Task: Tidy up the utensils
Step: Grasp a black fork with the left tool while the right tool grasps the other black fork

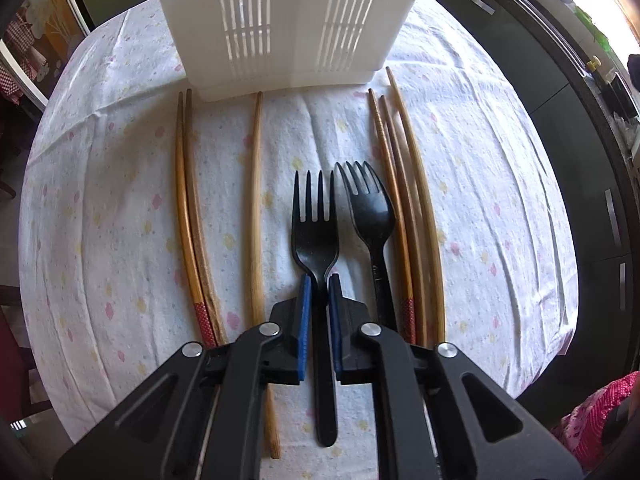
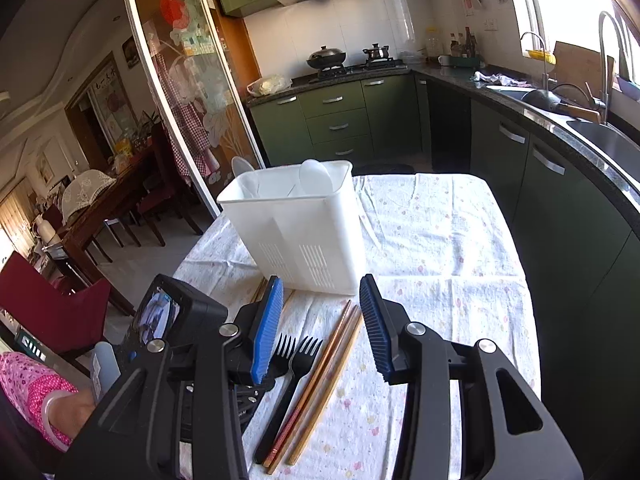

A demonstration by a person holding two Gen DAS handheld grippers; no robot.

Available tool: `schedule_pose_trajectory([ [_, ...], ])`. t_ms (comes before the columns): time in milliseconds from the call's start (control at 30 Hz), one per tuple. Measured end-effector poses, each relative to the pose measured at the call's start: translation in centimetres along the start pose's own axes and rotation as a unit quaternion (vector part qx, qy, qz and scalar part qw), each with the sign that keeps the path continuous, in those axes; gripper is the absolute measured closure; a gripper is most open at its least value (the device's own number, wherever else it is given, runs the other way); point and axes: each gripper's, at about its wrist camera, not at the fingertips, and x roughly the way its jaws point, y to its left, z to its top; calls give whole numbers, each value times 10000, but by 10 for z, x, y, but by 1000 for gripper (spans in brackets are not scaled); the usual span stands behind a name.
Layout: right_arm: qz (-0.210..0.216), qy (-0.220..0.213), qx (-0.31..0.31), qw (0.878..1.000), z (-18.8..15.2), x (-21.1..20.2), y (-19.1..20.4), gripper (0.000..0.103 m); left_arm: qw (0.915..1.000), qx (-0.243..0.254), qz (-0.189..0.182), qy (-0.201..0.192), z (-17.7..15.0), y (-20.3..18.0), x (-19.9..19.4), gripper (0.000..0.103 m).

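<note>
Closest to my left lens, the left gripper (image 1: 318, 284) has its blue pads (image 1: 305, 312) pinched onto the neck of the black fork (image 1: 316, 236), just below the bowl, the handle running back between the fingers. I read that as a grip placed near the head so the fork can be stood up without swinging. It lies flat on the flowered tablecloth (image 1: 120, 200). A second black fork (image 1: 370, 216) lies just to its right, touching the three chopsticks (image 1: 404, 216) beside it. One lone chopstick (image 1: 256, 208) and a pair of chopsticks (image 1: 188, 208) lie to the left. All point toward the white caddy (image 1: 280, 20), so everything is lined up for a short carry.

From my right wrist, the right gripper (image 2: 320, 320) hangs above the table with its jaws partly open and nothing between them; I take it as waiting its turn over the forks and chopsticks. Beyond it the caddy stands upright, with what look like pale spoons (image 2: 314, 178) already in the far side. To my left, the other rig's camera body (image 2: 172, 316) sits low over the forks.
</note>
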Motion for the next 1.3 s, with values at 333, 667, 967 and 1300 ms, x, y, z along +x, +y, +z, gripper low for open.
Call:
schedule_pose_trajectory([
  [333,206,1812,-109,9832,-44,99,15,63,9991,-215,-267,-251,-6,25,-23,94],
  [667,-125,2045,-197,9786,-46,134,20,60,9986,-198,-367,-317,-9,29,-31,95],
  [967,-245,2167,-271,9756,-37,147,32,62,9982,-228,-391,-385,-14,38,-42,95],
  [1300,-204,2276,-272,9731,-37,154,33,94,9976,-224,-410,-513,-20,46,-56,95],
])
